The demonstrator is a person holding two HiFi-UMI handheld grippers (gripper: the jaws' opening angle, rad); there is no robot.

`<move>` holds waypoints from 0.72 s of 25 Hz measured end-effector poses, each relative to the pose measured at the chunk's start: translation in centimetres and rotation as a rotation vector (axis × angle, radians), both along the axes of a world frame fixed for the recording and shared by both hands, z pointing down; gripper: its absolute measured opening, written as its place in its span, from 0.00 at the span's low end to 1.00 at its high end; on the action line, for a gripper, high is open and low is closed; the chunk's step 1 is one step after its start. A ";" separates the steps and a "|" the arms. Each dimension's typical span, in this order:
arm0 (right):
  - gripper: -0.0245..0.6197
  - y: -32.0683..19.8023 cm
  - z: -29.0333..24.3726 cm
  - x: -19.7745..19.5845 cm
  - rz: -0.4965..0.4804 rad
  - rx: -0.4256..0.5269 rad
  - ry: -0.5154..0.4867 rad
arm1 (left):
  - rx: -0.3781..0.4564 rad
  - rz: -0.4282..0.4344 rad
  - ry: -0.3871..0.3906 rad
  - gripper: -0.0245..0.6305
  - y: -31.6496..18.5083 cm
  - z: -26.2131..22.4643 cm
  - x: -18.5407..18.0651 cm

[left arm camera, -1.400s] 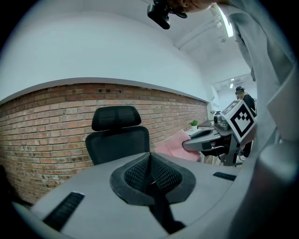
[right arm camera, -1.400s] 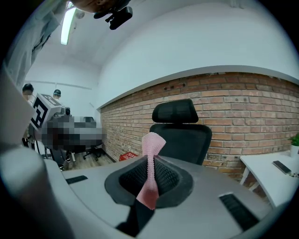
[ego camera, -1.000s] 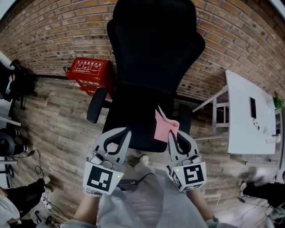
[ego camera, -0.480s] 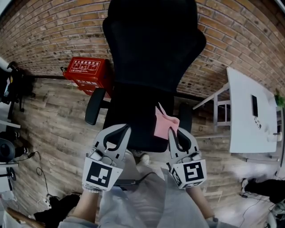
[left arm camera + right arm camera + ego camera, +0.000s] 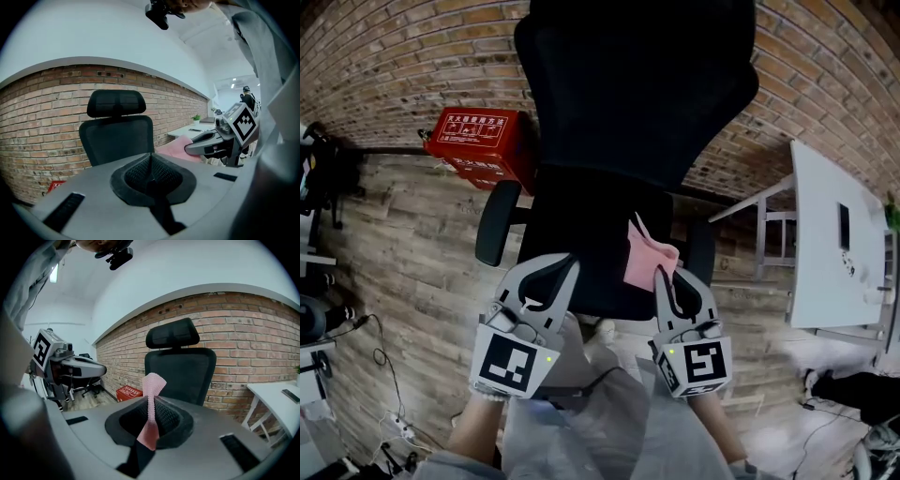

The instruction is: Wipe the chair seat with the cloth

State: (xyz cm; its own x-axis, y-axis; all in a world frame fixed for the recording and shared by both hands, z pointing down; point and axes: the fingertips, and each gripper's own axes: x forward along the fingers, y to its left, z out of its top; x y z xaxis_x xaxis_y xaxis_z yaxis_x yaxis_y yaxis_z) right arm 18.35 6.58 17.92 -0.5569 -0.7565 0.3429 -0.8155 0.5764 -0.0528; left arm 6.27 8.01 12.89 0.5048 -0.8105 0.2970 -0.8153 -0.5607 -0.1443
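Cloth (image 5: 649, 261) pinched between fingers of right gripper (image 5: 666, 276) above chair seat (image 5: 581, 234); left gripper (image 5: 566, 264) fingers clenched, empty.

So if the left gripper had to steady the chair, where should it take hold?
Probably the armrest on the left gripper's side: it sticks out clear of the seat, long and narrow. Come from above at its near end, jaws across its width; they are shut now.

office: swivel chair (image 5: 628, 141), white desk (image 5: 830, 244)
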 end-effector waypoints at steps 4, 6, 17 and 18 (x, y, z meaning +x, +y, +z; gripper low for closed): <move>0.12 -1.8 1.8 -1.5 0.003 -0.019 0.018 | -0.016 0.016 -0.005 0.07 -1.9 1.7 -1.5; 0.12 -2.8 2.7 -2.2 0.001 -0.023 0.027 | -0.026 0.026 -0.004 0.07 -2.9 2.6 -2.1; 0.12 -7.7 8.3 -4.4 0.031 -0.060 0.057 | -0.066 0.053 -0.004 0.07 -8.2 8.3 -4.6; 0.12 -8.1 8.8 -4.5 0.036 -0.062 0.059 | -0.070 0.051 -0.001 0.07 -8.7 8.8 -4.9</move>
State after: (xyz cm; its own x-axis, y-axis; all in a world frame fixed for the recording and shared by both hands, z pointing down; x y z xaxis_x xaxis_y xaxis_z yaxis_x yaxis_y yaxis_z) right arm 13.86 -1.56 26.73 -0.5067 -0.7522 0.4212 -0.8386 0.5434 -0.0383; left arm 1.40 -0.71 21.70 0.5441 -0.7612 0.3529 -0.7855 -0.6100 -0.1044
